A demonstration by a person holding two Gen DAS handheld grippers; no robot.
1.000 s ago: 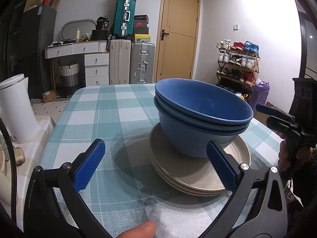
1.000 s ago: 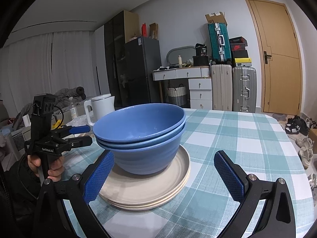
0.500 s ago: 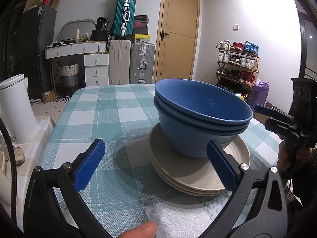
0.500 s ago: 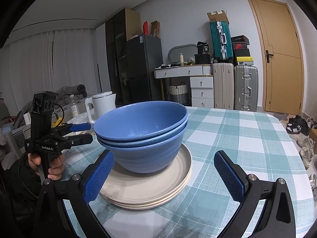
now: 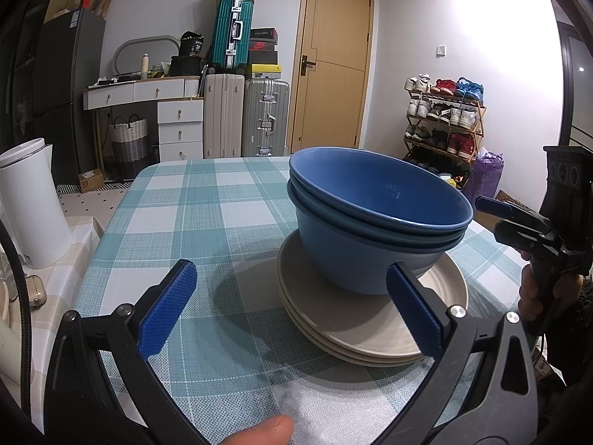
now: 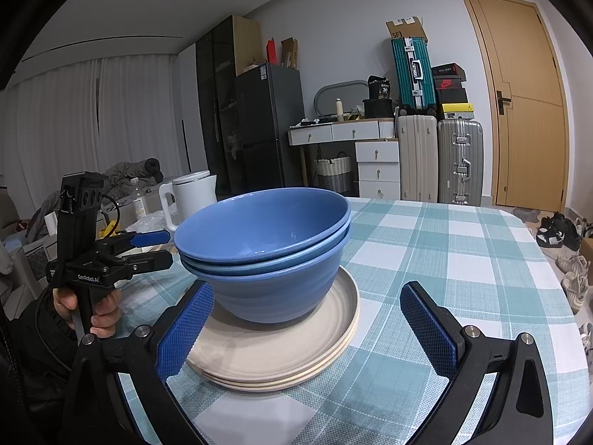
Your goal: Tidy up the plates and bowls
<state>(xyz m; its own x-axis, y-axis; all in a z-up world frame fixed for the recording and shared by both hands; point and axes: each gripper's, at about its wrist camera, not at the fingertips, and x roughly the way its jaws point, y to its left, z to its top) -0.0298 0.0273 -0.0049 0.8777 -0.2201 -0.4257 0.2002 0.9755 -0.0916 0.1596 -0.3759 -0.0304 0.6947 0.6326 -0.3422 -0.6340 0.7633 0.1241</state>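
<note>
Three nested blue bowls (image 5: 374, 222) stand on a stack of beige plates (image 5: 355, 330) on the checked tablecloth; the bowls (image 6: 267, 256) and plates (image 6: 281, 352) also show in the right wrist view. My left gripper (image 5: 292, 307) is open and empty, held just short of the stack's near side. My right gripper (image 6: 307, 330) is open and empty, its jaws standing either side of the plates' near rim. Each gripper appears in the other's view, the right gripper (image 5: 519, 222) at the right edge and the left gripper (image 6: 144, 248) at the left.
A white kettle (image 5: 29, 204) stands on a side surface left of the table; it also shows in the right wrist view (image 6: 192, 196). The checked table (image 5: 207, 204) stretches back toward suitcases (image 5: 244, 118), a door and a shoe rack (image 5: 441, 118).
The right gripper has drifted slightly closer and lower toward the stack. The left gripper has barely moved. Bowls and plates stay put.
</note>
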